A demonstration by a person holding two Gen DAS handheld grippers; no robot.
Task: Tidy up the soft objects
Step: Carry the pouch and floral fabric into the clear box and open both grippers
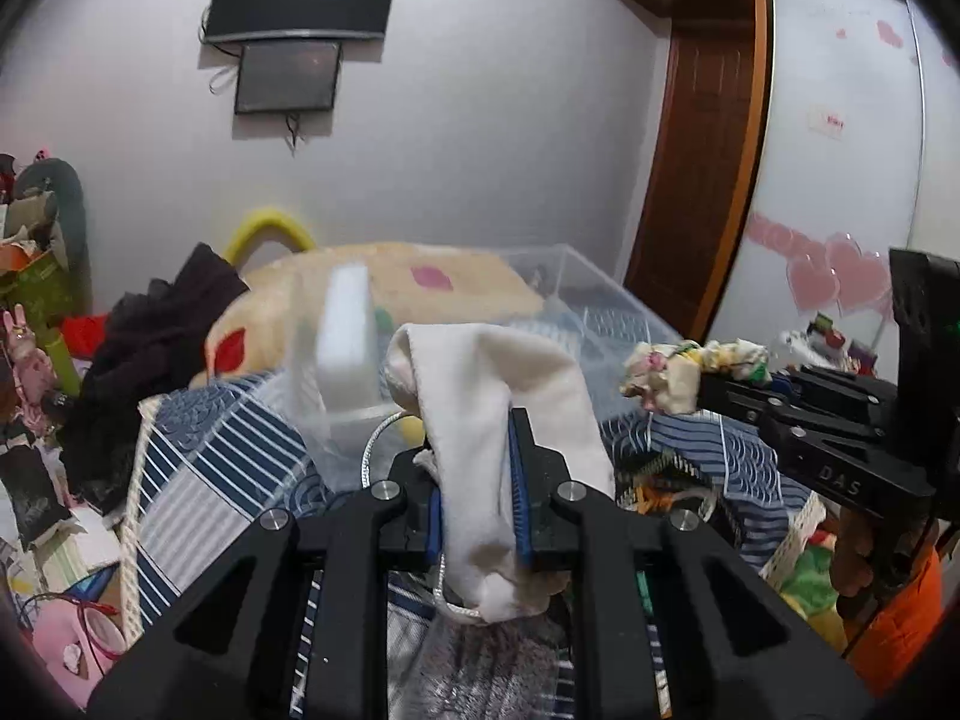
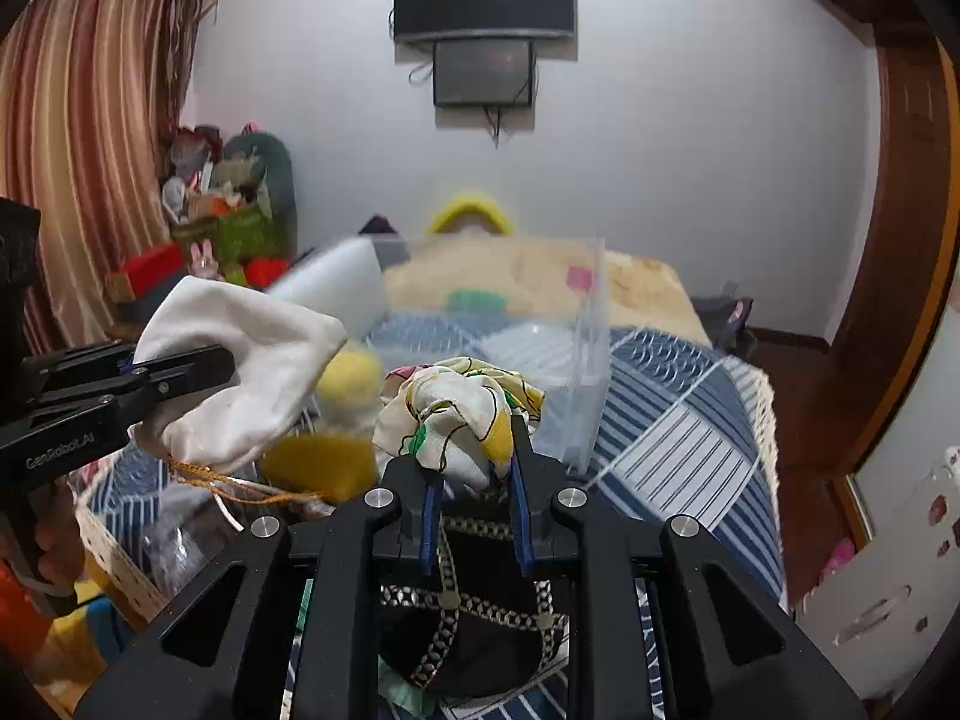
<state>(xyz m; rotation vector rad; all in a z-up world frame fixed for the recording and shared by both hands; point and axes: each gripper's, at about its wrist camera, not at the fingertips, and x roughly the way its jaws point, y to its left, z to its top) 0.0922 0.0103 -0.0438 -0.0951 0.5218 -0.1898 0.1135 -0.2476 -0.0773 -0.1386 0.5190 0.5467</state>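
My left gripper (image 1: 474, 456) is shut on a white cloth pouch (image 1: 492, 408), held above the striped bedspread (image 1: 216, 468); the pouch also shows at the left of the right wrist view (image 2: 252, 360). My right gripper (image 2: 471, 450) is shut on a crumpled floral cloth (image 2: 456, 408), white with yellow and green; it shows at the right of the left wrist view (image 1: 690, 369). A clear plastic bin (image 1: 576, 324) stands on the bed just beyond both grippers, with a white foam block (image 1: 345, 336) at its near left edge.
A black pouch with patterned trim (image 2: 474, 600) lies under the right gripper. A woven basket (image 2: 114, 546) with yellow soft items (image 2: 324, 462) sits left. A beige patterned blanket (image 1: 372, 288) and dark clothes (image 1: 162, 336) lie farther back. A wardrobe (image 1: 840, 150) stands right.
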